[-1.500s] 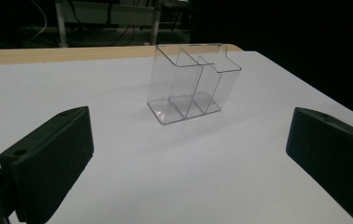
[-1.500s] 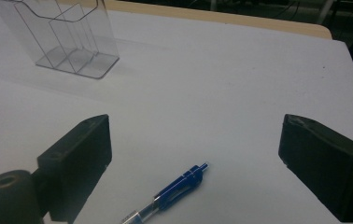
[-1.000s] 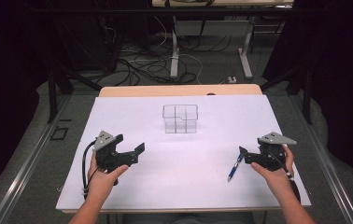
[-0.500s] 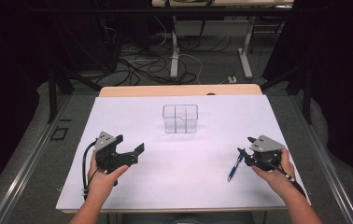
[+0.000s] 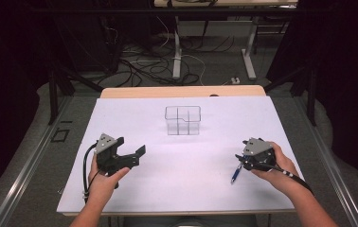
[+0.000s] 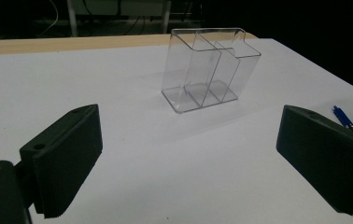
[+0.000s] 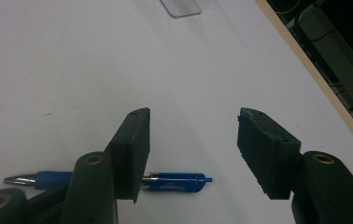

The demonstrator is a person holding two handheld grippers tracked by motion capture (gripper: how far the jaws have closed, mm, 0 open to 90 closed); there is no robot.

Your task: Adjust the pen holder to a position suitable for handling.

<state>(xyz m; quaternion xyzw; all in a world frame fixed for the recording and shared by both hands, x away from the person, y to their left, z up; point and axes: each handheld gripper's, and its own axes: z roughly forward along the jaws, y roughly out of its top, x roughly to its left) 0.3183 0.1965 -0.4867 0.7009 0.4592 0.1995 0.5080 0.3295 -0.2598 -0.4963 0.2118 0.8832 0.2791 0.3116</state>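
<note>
A blue pen (image 5: 235, 174) lies on the white table sheet at the front right. My right gripper (image 5: 241, 161) hovers just over its upper end, jaws open. In the right gripper view the blue pen (image 7: 177, 179) lies crosswise low down, partly hidden behind the left jaw of the right gripper (image 7: 193, 116), and nothing is between the pads. A clear plastic organizer (image 5: 183, 120) with upright dividers stands mid-table. My left gripper (image 5: 130, 146) is held at the front left, wide open and empty. From the left gripper (image 6: 188, 116), the organizer (image 6: 207, 70) stands ahead and the pen (image 6: 345, 119) is at the right edge.
The white sheet (image 5: 134, 118) covers most of the wooden table (image 5: 182, 91), whose far edge shows bare. Dark floor with cables and desk legs lies beyond. The table's right edge (image 7: 314, 74) runs close to my right gripper.
My right gripper has shifted a little left and down, closing in on the pen's upper end. The pen, the organizer and the left gripper have stayed put.
</note>
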